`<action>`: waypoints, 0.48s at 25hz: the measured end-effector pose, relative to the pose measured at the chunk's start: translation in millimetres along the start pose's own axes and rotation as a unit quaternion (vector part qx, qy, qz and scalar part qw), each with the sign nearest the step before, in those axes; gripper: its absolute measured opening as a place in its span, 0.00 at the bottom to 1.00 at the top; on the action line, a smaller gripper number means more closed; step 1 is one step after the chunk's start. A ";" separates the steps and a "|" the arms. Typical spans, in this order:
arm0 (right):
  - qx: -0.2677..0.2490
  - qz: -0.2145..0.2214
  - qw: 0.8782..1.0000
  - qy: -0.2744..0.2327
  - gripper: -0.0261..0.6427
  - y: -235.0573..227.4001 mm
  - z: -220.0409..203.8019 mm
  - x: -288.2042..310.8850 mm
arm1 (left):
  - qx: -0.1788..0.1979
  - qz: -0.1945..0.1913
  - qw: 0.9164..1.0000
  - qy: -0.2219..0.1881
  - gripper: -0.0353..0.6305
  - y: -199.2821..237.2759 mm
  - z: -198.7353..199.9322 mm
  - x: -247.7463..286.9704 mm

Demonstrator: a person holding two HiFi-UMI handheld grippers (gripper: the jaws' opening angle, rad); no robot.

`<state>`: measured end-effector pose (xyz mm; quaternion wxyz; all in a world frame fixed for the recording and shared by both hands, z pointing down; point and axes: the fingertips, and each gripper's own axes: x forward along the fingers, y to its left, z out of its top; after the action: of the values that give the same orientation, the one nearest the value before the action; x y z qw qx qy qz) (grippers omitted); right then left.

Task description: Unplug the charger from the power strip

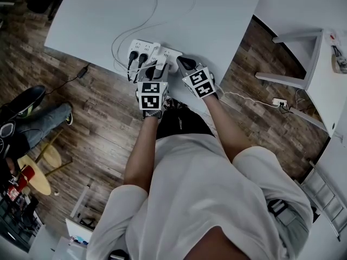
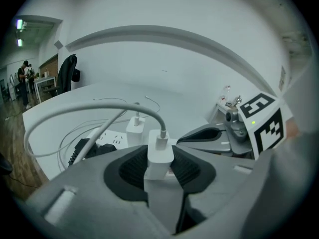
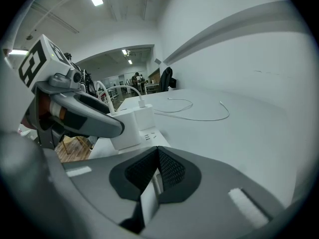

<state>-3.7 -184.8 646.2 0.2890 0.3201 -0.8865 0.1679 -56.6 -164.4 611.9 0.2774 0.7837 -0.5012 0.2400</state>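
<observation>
A white power strip (image 1: 142, 49) lies near the front edge of the white table (image 1: 217, 20), with black plugs (image 1: 136, 58) at its left and white chargers in the middle. My left gripper (image 2: 160, 169) is shut on a white charger (image 2: 160, 156); both ribbed pads press its sides and its cable (image 2: 99, 108) arcs away to the left. Its prongs are hidden. A second white charger (image 2: 135, 128) stands in the strip just beyond. My right gripper (image 3: 158, 169) is shut, its tip resting at the strip's right end (image 3: 148, 135), close beside the left gripper (image 3: 92, 121).
Loose white cables (image 1: 157, 12) curl over the table behind the strip. A seated person's legs (image 1: 40, 121) and a small yellow stool (image 1: 46, 167) are at the left on the wood floor. At the right stand white furniture (image 1: 303, 53) and another strip (image 1: 279, 102) on the floor.
</observation>
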 end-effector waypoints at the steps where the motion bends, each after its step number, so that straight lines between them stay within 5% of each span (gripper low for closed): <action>1: -0.001 -0.001 1.000 -0.001 0.04 -0.1 0.3 -0.1 | 0.013 0.004 1.000 0.002 0.27 -0.6 0.4 -0.1; 5: 0.000 -0.003 1.000 0.000 0.04 1.2 1.1 -1.3 | 0.078 0.022 0.997 0.016 0.27 -6.1 0.7 0.2; 12: 0.001 0.000 1.000 -0.006 0.04 1.1 0.6 0.0 | 0.008 0.005 1.000 0.004 0.27 -0.1 1.0 -1.1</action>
<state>-4.6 -184.3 645.7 0.2830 0.3211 -0.8881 0.1673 -56.8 -164.3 610.4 0.2726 0.7824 -0.5017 0.2485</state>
